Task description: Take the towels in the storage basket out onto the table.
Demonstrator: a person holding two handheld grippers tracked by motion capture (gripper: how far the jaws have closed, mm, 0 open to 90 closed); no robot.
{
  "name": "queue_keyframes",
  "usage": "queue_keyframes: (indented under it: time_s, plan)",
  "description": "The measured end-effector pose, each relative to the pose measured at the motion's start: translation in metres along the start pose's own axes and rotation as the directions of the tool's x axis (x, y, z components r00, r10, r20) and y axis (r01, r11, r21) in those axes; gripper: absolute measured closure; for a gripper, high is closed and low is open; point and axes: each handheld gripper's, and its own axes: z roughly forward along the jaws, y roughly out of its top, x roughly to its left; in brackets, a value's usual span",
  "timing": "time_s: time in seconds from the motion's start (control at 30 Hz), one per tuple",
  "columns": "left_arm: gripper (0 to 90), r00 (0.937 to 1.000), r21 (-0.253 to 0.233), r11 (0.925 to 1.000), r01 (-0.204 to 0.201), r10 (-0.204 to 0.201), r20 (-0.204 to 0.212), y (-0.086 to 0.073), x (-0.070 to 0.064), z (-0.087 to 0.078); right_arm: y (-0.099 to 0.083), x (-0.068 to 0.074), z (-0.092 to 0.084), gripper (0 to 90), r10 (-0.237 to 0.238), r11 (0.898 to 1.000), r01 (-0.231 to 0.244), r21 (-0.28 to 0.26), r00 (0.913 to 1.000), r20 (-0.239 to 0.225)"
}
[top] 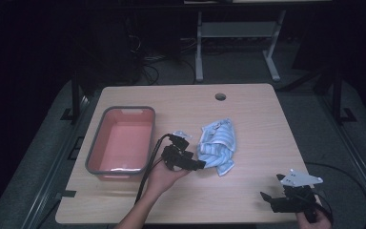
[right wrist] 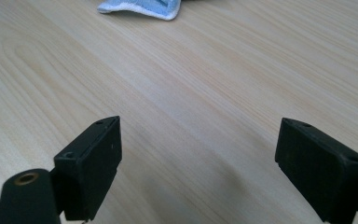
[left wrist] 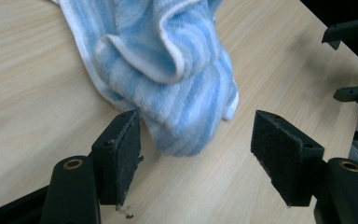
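A crumpled blue-and-white striped towel (top: pixel 218 144) lies at the middle of the table. My left gripper (top: pixel 196 164) stands open right at its near-left edge. In the left gripper view the towel (left wrist: pixel 168 74) bulges just ahead of my left gripper (left wrist: pixel 196 144), with one fold close by the left pad (left wrist: pixel 123 149) and nothing held between the jaws. Near the table's front right corner my right gripper (top: pixel 268 199) is open too. In the right gripper view my right gripper (right wrist: pixel 198 163) hovers over bare wood, and a towel corner (right wrist: pixel 140 8) shows far ahead.
A grey-rimmed pink tub (top: pixel 101 150) stands on the left of the wooden table (top: pixel 257 119), beside my left hand. A round cable hole (top: pixel 220 97) sits near the far edge. Beyond the table are dark floor, cables and a white frame.
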Motion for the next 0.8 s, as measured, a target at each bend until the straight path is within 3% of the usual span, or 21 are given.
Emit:
queue_keyframes:
  time_s: [0.8]
  plan:
    - [32.8, 0.9999, -0.003, 1.0, -0.008, 0.008, 0.008, -0.036, -0.002, -0.009, -0.001, -0.001, 0.001, 14.0, 0.006, 1.0, -0.006, 0.009, 0.9999, 0.01]
